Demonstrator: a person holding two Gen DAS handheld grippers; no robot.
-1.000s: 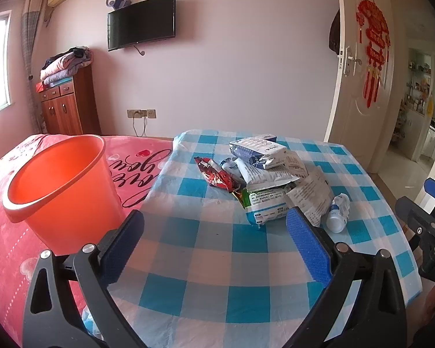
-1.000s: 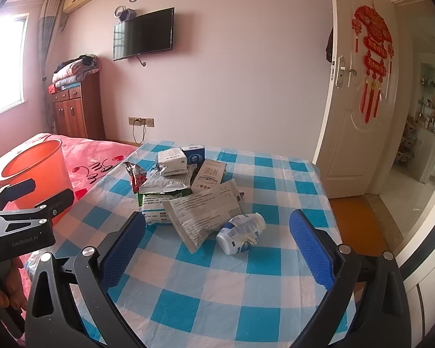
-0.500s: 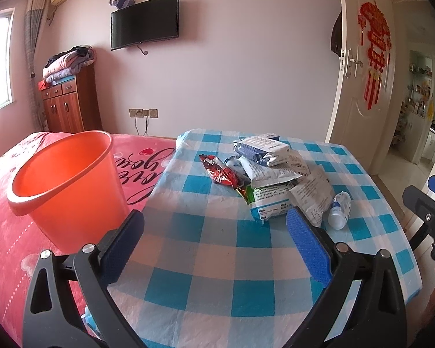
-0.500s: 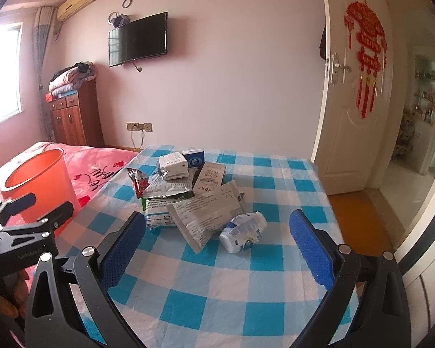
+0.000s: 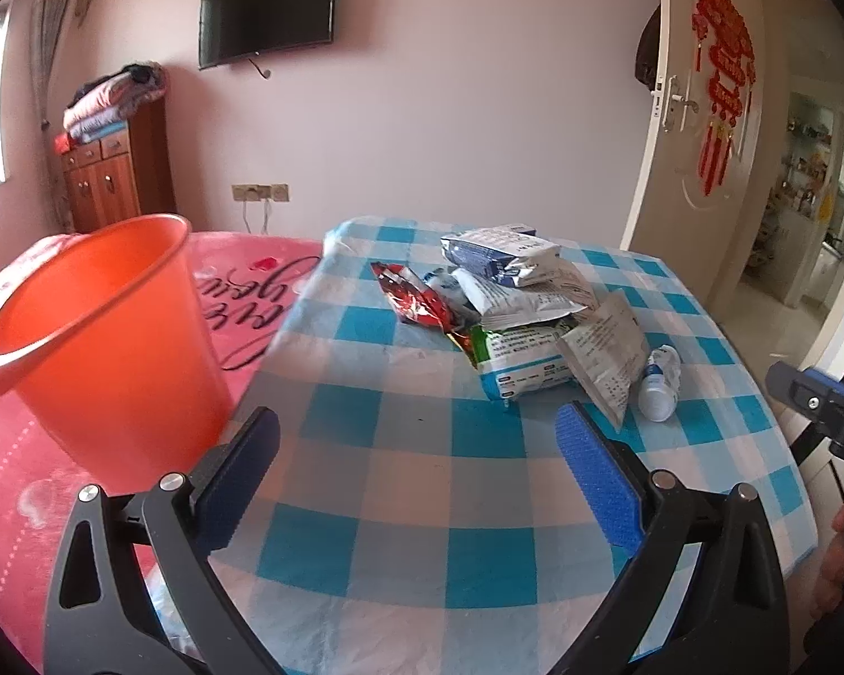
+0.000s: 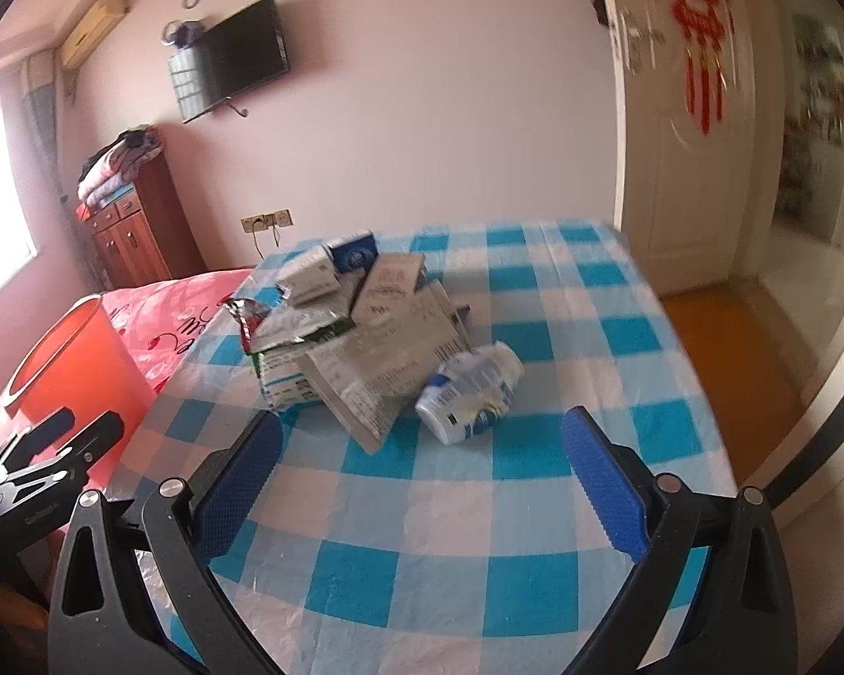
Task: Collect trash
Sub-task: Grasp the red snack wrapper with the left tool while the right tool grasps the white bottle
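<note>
A heap of trash [image 5: 512, 304] lies on the blue-checked table [image 5: 399, 450]: white and blue packets, a red foil wrapper [image 5: 411, 298], a green-edged pack [image 5: 520, 368] and a small white bottle [image 5: 661, 382] on its side. In the right wrist view the same bottle [image 6: 470, 391] lies nearest, beside the packets [image 6: 366, 332]. An orange bucket [image 5: 95, 332] stands on the pink bed, left of the table. My left gripper [image 5: 416, 484] is open and empty over the table's near part. My right gripper [image 6: 422, 489] is open and empty, just short of the bottle.
A pink bed [image 5: 253, 287] adjoins the table's left side. A wooden dresser [image 5: 115, 174] with folded bedding stands by the far wall under a television [image 5: 264, 14]. A white door [image 5: 697, 129] stands ajar at right, with an orange floor strip [image 6: 726, 349] beyond the table.
The right gripper has tilted and moved closer to the trash heap, which now looks larger with the bottle nearer. The left view has shifted slightly forward. Both grippers stay open.
</note>
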